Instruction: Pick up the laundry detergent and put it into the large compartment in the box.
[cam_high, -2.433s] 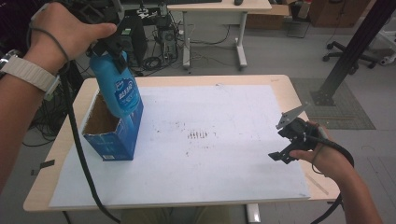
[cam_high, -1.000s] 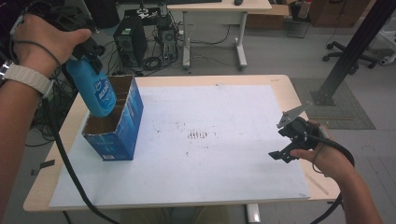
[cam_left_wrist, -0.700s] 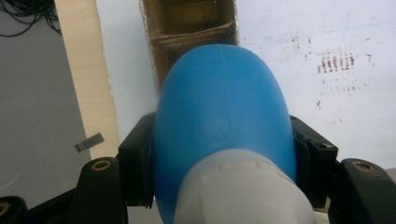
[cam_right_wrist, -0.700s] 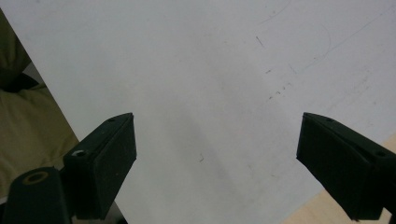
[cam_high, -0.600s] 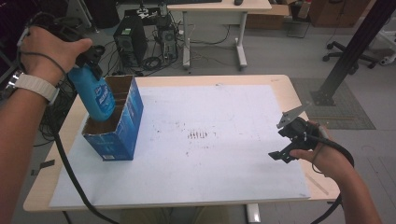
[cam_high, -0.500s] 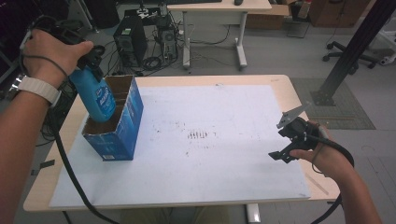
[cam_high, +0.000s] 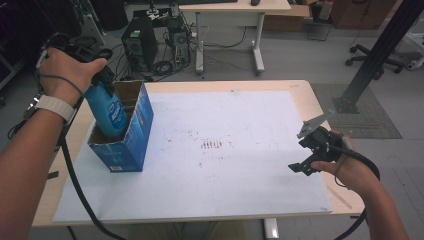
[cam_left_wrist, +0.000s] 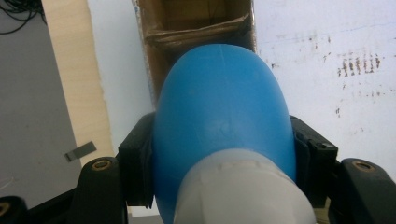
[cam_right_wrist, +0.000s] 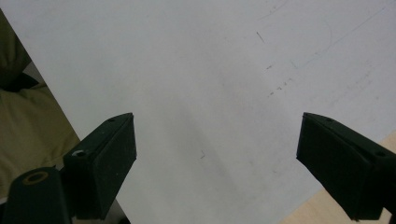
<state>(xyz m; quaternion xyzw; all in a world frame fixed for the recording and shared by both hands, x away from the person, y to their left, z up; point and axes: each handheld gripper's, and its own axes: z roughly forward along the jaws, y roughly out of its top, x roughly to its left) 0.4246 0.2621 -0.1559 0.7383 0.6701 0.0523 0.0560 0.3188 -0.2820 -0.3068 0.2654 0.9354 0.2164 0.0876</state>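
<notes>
Bottle (cam_high: 108, 111), blue, stands with its lower end inside the open carton (cam_high: 131, 136) at my tabletop's (cam_high: 280, 87) far left. My left gripper (cam_left_wrist: 219, 154) has its fingers clamped on that bottle; my right gripper (cam_right_wrist: 215, 158), near right, has its fingers spread, grasping nothing.
</notes>
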